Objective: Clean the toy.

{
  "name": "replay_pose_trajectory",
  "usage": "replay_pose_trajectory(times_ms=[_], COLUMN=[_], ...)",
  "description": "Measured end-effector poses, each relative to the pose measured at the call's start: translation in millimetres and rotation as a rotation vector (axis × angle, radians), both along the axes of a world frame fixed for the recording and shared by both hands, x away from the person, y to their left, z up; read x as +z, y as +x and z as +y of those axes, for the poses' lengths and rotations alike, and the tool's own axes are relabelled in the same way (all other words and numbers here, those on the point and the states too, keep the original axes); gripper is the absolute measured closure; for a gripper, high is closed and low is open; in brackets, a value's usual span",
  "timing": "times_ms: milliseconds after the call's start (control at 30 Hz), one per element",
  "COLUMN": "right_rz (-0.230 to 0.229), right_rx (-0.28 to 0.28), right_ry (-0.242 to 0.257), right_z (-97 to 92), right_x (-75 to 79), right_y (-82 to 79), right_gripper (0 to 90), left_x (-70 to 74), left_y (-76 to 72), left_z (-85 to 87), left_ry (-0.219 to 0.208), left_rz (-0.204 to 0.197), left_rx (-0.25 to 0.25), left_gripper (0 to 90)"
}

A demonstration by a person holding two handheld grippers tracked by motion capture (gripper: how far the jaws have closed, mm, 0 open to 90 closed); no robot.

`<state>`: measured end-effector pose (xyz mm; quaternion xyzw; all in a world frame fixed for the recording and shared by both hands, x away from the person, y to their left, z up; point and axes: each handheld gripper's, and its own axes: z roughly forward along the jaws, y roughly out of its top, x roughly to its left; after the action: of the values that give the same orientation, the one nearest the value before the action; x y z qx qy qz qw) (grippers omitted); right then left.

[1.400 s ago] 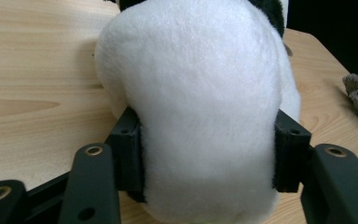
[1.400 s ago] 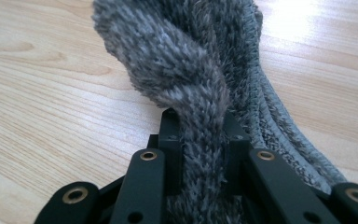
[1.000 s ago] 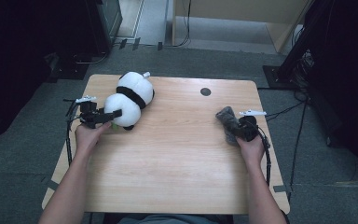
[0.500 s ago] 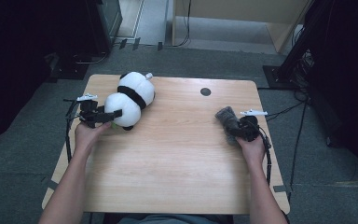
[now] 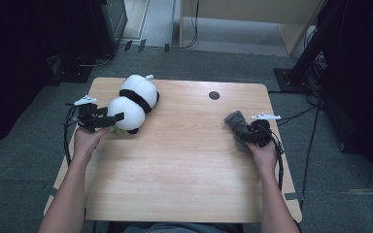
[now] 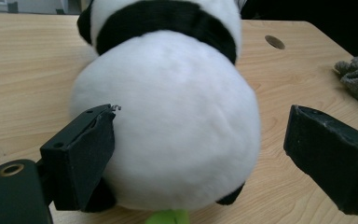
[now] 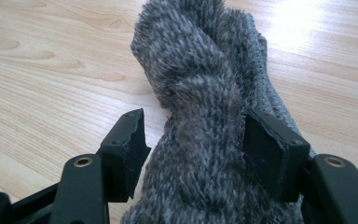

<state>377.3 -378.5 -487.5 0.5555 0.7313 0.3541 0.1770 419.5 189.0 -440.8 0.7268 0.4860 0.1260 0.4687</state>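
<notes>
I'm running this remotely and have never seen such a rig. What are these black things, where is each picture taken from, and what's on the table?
A person sits at a wooden table with a hand-held two-jaw tool in each hand. The high view looks down from above; each gripper view rides on one tool, looking along its black jaws. The left gripper has just been opening: its jaws straddle a plush panda, one pad against the fur, the other apart. The right gripper has a grey fuzzy cloth between its jaws, which have just been opening; one pad touches it, the other stands just clear of it.
</notes>
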Motion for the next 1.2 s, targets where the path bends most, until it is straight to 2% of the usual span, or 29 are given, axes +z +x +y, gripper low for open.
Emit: replay_pose_trajectory(times_ms=[200,333,467,600,733,833,1033,1100,1200], right_rz=[0.002,-0.008,-0.014,-0.022,-0.037,-0.051,-0.077,-0.083,-0.083], right_rx=[0.004,0.013,0.021,0.021,0.015,0.013,0.049,0.062,0.082], right_ry=[0.006,0.002,0.002,0.001,0.007,-0.007,0.008,0.012,0.012], right_z=[2.4,5.4,9.5,12.9,14.2,16.7,23.9,27.2,34.0], right_x=[8.2,14.6,18.2,21.7,26.4,30.8,38.5,38.9,37.0], right_y=[-4.6,-9.5,-12.5,-16.5,-21.7,-26.0,-34.9,-36.3,-37.1], right_gripper=[40.5,40.4,40.4,40.4,40.4,40.4,40.4,40.4,40.4], left_x=[9.7,15.0,17.7,18.1,18.3,17.4,11.6,8.6,3.5], left_y=[-8.5,-13.3,-18.8,-21.4,-24.4,-26.6,-32.5,-34.2,-36.6], left_z=[-5.3,-11.4,-24.7,-35.8,-46.3,-55.2,-76.7,-85.1,-96.0], left_ry=[0.004,-0.016,0.011,0.012,0.025,0.026,0.030,0.048,0.046], left_rz=[-0.028,-0.033,-0.047,-0.046,-0.045,-0.043,-0.042,-0.035,-0.023], left_rx=[-0.031,-0.058,-0.096,-0.127,-0.156,-0.178,-0.222,-0.237,-0.258], left_gripper=[12.5,13.0,13.6,13.6,13.6,13.6,13.8,13.8,13.8])
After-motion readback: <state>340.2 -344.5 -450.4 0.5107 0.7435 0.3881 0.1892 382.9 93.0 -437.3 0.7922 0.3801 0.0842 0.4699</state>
